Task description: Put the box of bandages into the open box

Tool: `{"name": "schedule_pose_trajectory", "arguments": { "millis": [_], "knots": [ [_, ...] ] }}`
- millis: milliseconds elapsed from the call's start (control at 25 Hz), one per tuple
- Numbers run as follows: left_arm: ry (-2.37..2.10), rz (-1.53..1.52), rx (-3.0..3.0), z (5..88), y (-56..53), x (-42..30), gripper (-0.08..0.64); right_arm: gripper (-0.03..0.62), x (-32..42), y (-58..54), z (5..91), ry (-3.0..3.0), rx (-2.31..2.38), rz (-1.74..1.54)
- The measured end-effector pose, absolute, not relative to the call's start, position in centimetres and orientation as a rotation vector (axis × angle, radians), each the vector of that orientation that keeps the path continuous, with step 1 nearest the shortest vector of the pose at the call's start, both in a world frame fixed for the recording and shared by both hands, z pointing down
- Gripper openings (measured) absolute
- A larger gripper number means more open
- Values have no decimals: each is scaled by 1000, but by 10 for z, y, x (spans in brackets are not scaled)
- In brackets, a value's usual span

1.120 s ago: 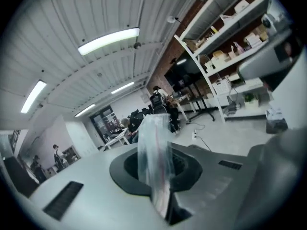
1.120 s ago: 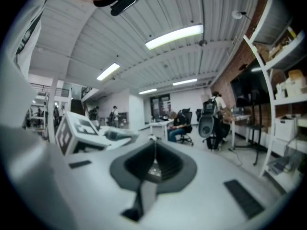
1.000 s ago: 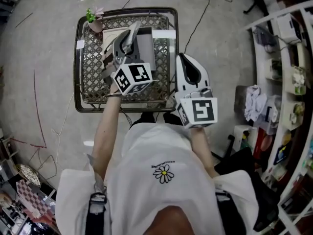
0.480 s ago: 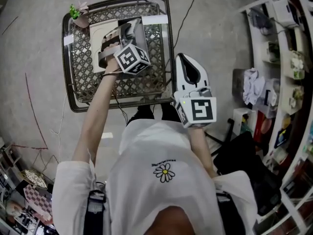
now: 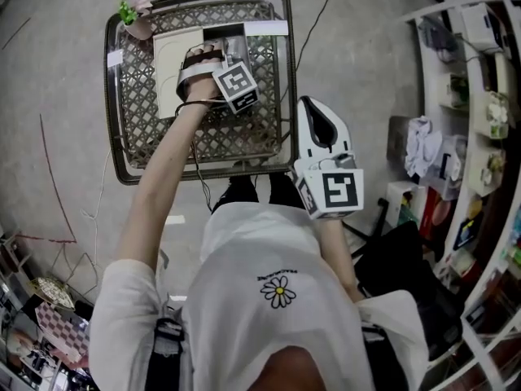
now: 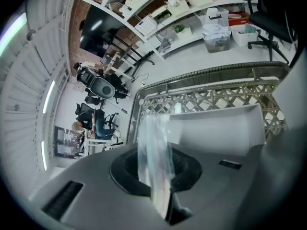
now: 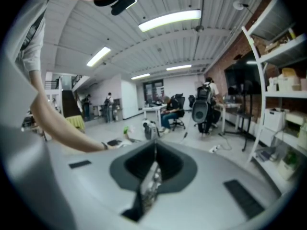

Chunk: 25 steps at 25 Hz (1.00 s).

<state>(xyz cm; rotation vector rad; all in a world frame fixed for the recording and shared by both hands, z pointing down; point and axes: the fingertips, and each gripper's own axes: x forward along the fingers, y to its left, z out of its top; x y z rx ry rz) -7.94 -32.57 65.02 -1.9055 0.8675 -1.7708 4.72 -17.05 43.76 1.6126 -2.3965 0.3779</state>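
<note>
A white open box lies at the far side of the wire lattice table. My left gripper reaches over the table, level with the box's right side. In the left gripper view the box's white walls stand right beyond the jaws. That gripper is shut, and only its own clear pads show between the jaws. I cannot make out the box of bandages in any view. My right gripper hangs off the table's near right corner, shut and holding nothing.
A small potted plant stands on the table's far left corner. White shelves packed with goods run along the right. A cable trails over the floor behind the table. People sit at desks far off.
My left gripper has travelled from the middle of the table to the far side, up to the white box. The right gripper has held its place.
</note>
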Motion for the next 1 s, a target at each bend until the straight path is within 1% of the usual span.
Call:
{"name": "schedule_pose_trajectory", "arguments": {
  "millis": [760,800,880,920,1000],
  "knots": [
    [697,-1891,-1843,710,-318,-76,49,32,48,-166,447,-2414,1582,421],
    [684,-1906,-1866,713,-316,-76,69,32,46,-167,444,-2432,1578,426],
    [657,-1946,-1929,720,-309,-76,167,32,43,-167,439,-2479,1563,443],
    [652,-1959,-1959,722,-307,-76,191,32,41,-167,438,-2497,1556,453],
    [647,-1967,-1996,724,-305,-75,207,32,38,-167,438,-2512,1547,463]
  ]
}}
